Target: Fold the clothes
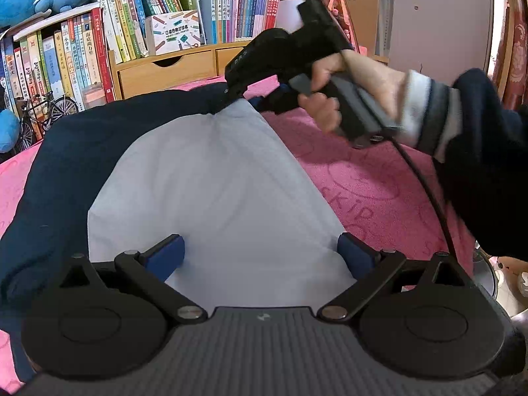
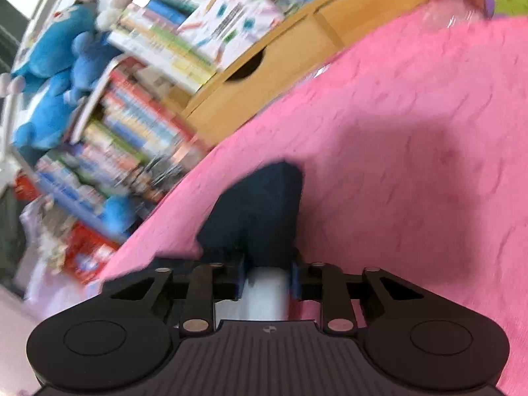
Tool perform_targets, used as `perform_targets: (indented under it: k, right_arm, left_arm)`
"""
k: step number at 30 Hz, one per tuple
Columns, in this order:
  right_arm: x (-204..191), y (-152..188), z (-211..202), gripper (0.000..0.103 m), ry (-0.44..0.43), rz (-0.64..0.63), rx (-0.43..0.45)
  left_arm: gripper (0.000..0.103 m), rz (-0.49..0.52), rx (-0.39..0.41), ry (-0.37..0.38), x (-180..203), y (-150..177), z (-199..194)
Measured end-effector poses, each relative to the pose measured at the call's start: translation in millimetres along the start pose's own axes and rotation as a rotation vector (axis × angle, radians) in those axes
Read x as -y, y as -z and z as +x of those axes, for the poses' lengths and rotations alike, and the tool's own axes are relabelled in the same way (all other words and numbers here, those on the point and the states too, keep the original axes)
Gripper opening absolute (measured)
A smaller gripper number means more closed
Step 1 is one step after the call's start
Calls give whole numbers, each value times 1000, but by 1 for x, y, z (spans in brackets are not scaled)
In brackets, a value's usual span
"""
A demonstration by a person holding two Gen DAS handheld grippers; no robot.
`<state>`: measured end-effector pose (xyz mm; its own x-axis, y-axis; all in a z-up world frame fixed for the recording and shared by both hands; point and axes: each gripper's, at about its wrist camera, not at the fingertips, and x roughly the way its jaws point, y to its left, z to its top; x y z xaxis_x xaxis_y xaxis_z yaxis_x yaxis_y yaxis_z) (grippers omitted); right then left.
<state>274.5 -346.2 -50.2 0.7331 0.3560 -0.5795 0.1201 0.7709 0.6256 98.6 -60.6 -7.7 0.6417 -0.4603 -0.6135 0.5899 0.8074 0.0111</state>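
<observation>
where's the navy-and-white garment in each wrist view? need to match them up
Left wrist: garment fills the centre, spread on the pink blanket, white panel between the open left tool fingers; right tool pinches its far corner.
Right wrist: only a navy corner of the garment, low centre, clamped in the right tool.
Shared landmark: wooden drawer unit under the books.

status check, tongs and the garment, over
Left tongs open over the white panel. Right tongs shut on navy-and-white garment, corner lifted. Pink blanket underneath, nothing blocking.
</observation>
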Motion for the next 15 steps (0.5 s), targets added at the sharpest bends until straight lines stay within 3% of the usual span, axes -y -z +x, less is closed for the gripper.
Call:
perform_targets:
  k: [2, 4, 8, 15]
  right_arm:
    - [9, -11, 10, 5, 2, 42, 14]
    - [19, -20, 18, 4, -13, 84, 13]
    - [24, -28, 15, 9, -50, 101, 11]
    - [6, -29, -55, 18, -93, -22, 171]
  left_arm:
    - [100, -2, 2, 0, 0, 0, 0]
    - [100, -3, 4, -2, 1, 0, 0]
    - [100, -5, 7, -2, 1, 0, 0]
    - [100, -11, 30, -11, 3, 2, -3]
